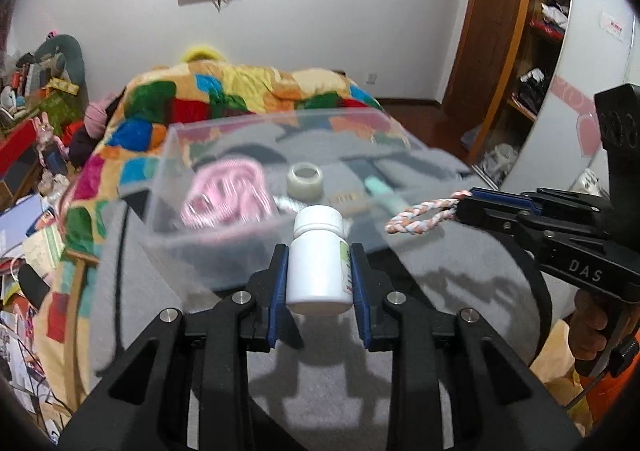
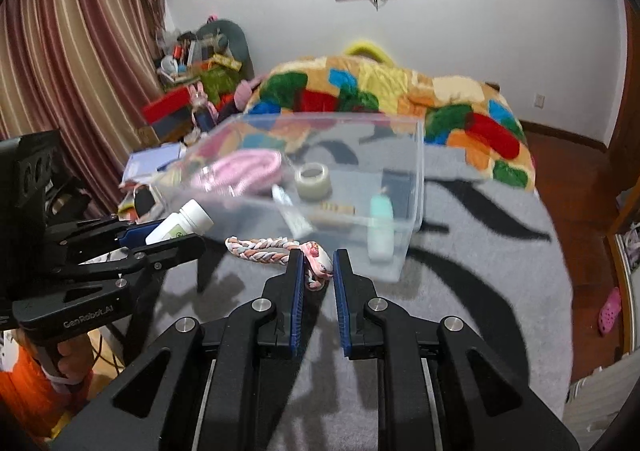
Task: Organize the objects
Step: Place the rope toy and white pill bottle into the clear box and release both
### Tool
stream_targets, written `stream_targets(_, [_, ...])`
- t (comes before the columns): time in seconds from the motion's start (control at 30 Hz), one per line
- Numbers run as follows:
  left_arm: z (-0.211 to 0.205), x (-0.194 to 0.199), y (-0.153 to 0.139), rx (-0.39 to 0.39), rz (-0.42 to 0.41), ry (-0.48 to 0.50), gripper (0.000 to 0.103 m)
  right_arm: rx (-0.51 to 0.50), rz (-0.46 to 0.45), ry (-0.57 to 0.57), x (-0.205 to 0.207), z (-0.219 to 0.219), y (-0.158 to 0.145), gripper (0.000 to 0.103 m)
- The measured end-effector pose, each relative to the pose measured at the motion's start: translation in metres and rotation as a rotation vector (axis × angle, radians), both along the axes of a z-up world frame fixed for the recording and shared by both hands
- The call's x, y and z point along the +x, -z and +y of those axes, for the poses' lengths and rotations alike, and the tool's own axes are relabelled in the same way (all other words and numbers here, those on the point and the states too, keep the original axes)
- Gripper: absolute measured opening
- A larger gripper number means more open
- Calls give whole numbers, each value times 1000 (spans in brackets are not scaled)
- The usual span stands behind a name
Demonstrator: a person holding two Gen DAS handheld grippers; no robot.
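Left wrist view: the left gripper [image 1: 319,271] pinches a white bottle [image 1: 319,257] upright between its blue fingers [image 1: 279,279], held above the grey blanket [image 1: 440,291] of the bed, just short of the near wall of the clear bin [image 1: 172,155]. To its right, the right gripper [image 1: 460,207] pinches one end of a braided cord [image 1: 416,217], whose free loop hangs toward the bin. Right wrist view: the same cord [image 2: 264,245] lies sideways from the closed fingers [image 2: 297,275] of the right gripper [image 2: 318,271], and the bottle [image 2: 180,221] appears tilted in the left gripper [image 2: 168,239] at the bin's near left corner. The bin [image 2: 420,155] already holds a pink cable [image 2: 244,169], a tape roll [image 2: 314,181], a tube [image 2: 294,213], a mint item [image 2: 380,211] and a small brown piece that is too blurred to name.

Step in hand, as judged: carry both items over the near wall and release them inside. To do it well, lift each item clear of the rim before moving forward, since the wall is transparent and easily struck. Lower the bottle onto a bare part of the floor, away from the tape roll, so it does not topple. Bring the whole cord loop past the rim before parting the fingers, or it may drape over the wall.
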State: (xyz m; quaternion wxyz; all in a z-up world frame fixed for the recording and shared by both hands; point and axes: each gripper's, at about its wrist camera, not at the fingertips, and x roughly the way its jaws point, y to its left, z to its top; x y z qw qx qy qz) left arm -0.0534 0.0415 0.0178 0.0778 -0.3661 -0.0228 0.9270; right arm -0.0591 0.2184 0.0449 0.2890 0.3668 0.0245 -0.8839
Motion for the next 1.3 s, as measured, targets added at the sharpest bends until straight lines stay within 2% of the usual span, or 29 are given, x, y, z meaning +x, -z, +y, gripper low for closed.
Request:
stream_targets(0.17, [-9,-17,-17,13,32,-23,29,10,46,17,-9,-7,-21,13])
stream_targets(0.3, [-13,-33,-19,19,25,-30,29,22,62,40,-27,-15,-27,13])
stream_targets(0.53, [-9,-62,0,-14,-48,-24,29,118,-4,51,-61,-43,-2,14])
stream_targets(0.63, [-9,-61,3,-14,-45,-20,29,152,-29,40,-61,-46,10,17])
stream_targets(0.73, [-9,-57,0,-14,-34,-14,29,144,-7,36,-55,-40,5,24])
stream_targets(0.97, [-13,-40,-10,-1,1,-12,30,108,32,13,-38,-36,-14,24])
stream_targets(1.03, [-15,-33,-12,-1,17,-22,32,82,35,5,-33,-35,-17,27])
stream_targets(1.07, [-16,-29,-12,0,26,-26,35,62,36,1,-29,-33,-19,29])
stream_targets(1.13, [-18,-20,-12,3,44,-34,43,34,48,2,-21,-32,-21,42])
stream_targets(1.2, [-20,-11,-11,-5,66,-46,52,7,70,11,-12,-29,-22,50])
stream_targets(1.3, [-19,1,-9,-25,95,-56,61,-10,98,11,0,-28,-22,56])
